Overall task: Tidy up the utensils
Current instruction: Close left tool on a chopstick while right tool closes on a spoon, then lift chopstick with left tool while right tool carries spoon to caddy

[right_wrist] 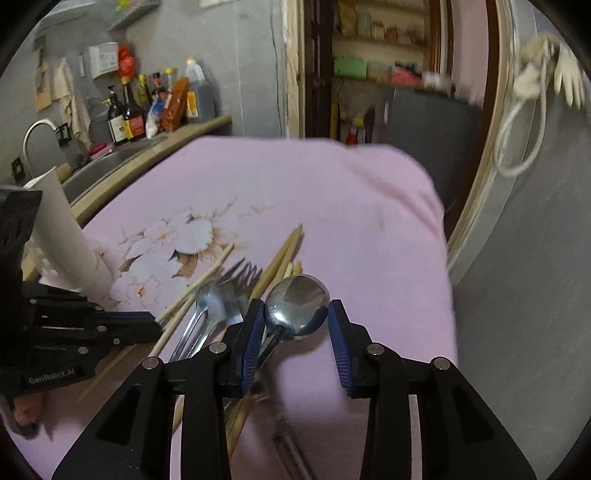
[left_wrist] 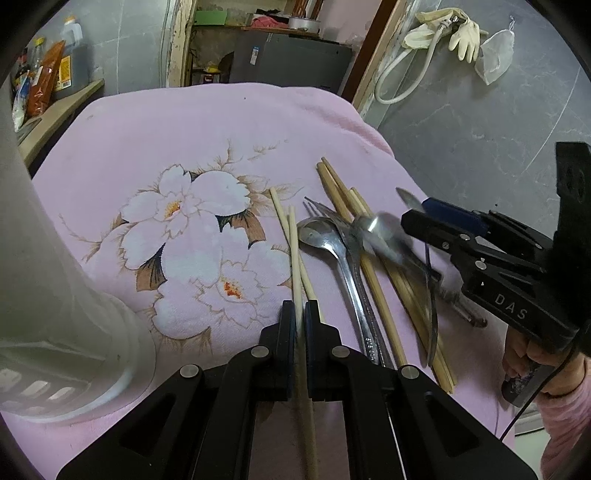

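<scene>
On the pink flowered cloth [left_wrist: 207, 133] lie several wooden chopsticks [left_wrist: 376, 291], a steel spoon [left_wrist: 321, 232] and a fork [left_wrist: 317, 208]. My left gripper [left_wrist: 300, 308] is shut on a pale chopstick [left_wrist: 295, 258] that runs between its fingers. A white utensil holder [left_wrist: 48, 280] stands at its left. My right gripper [right_wrist: 295, 314] is open; a blurred steel spoon [right_wrist: 297, 304] lies between its fingers, with no clear grip. That spoon [left_wrist: 384, 236] and the right gripper [left_wrist: 417, 218] also show in the left wrist view, above the chopstick pile.
A counter with sauce bottles [right_wrist: 147, 107] and a sink [right_wrist: 107, 162] runs along the cloth's left side. A doorway with shelves [right_wrist: 384, 74] is behind. Grey wall with a hose and gloves [left_wrist: 443, 29] is at the right.
</scene>
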The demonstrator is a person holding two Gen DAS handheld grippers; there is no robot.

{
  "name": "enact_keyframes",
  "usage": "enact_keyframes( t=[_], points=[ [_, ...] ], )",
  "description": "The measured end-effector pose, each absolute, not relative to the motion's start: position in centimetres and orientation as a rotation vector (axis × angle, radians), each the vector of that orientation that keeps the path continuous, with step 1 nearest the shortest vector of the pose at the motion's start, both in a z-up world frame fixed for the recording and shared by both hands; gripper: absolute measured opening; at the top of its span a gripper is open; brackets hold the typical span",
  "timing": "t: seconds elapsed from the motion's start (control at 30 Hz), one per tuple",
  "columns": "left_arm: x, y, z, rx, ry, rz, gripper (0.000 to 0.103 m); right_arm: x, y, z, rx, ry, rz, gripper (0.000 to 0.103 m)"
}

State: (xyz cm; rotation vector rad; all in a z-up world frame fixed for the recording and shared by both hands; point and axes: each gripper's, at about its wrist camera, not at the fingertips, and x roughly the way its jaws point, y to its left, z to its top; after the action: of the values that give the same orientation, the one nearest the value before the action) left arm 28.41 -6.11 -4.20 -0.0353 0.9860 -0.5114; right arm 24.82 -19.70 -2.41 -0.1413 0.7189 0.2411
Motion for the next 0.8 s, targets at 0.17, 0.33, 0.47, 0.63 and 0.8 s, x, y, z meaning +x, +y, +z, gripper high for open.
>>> enact_keyframes(
  t=[0.17,0.33,0.47,0.63,0.8],
  points=[
    [27.0,-5.8,-3.1,-0.030,0.920,-0.505,0.002,24.3,-19.6,-2.2,-0.160,0.657,0.231,0.032],
    [25.1,-5.5,-1.7,-0.026,0.799,-0.500,0.002,23.1,-19.2,-1.8,-0.178,0.562,0.217,0.032],
    [23.8,-4.8,-0.4,-0.065,0.683,-0.500,0.002,21.7,-19.0,-0.9,-0.196,0.444,0.196,0.032],
    [23.1,-4.3,0.4,-0.100,0.600,-0.476,0.002,20.1,-18.4,0.0,-0.233,0.303,0.161,0.031],
    [22.4,-2.8,1.5,-0.159,0.501,-0.465,0.002,19.2,-17.9,0.7,-0.248,0.193,0.120,0.031]
  ],
)
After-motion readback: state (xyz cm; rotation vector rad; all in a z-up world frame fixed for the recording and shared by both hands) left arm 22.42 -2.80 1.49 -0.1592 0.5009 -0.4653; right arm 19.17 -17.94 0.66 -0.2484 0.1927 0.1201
